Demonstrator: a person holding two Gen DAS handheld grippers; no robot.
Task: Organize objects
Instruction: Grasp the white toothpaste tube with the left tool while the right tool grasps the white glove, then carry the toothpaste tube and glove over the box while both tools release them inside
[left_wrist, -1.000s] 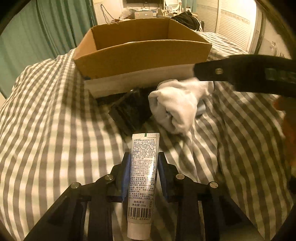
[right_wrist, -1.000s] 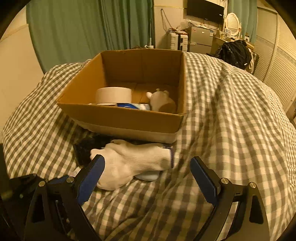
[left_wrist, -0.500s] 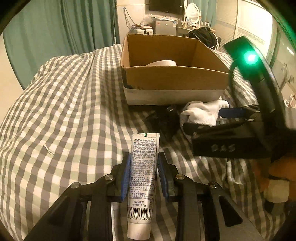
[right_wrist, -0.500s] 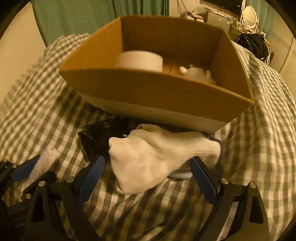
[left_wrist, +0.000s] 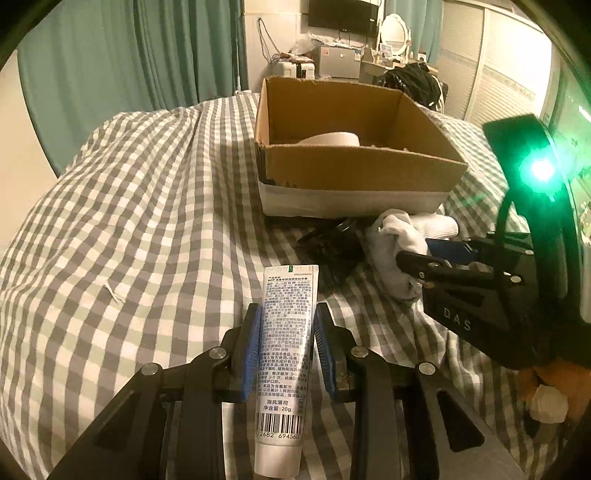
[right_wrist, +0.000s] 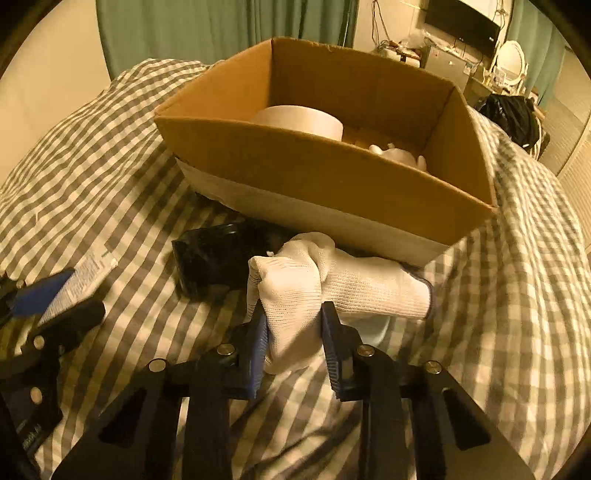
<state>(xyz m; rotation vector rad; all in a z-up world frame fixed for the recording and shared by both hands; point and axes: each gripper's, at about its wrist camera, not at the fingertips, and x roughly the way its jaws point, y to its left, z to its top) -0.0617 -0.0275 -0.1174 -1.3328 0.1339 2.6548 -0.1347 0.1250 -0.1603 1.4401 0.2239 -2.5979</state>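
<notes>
Firstly, in the left wrist view, a white printed squeeze tube with a barcode (left_wrist: 286, 350) is seen clamped between the blue pads of the left gripper (left_wrist: 287, 345), held above the grey-and-white checked bedcover (left_wrist: 129, 240). Ahead, an open brown cardboard box (left_wrist: 354, 173) sits on the cover, with a pale roll of tape (left_wrist: 332, 138) inside; a crumpled black plastic item (left_wrist: 328, 243) lies just before it. In the right wrist view, a white knitted work glove (right_wrist: 325, 284) is pinched at its bunched end by the right gripper (right_wrist: 293, 339), its cuff resting on the cover close beside the box's front wall. A small white object (right_wrist: 399, 155) is also visible in the box. The step in hand is judged to be pickup: both items are gripped but neither is boxed. Next, each must be lifted clear of the front rim before release inside.
</notes>
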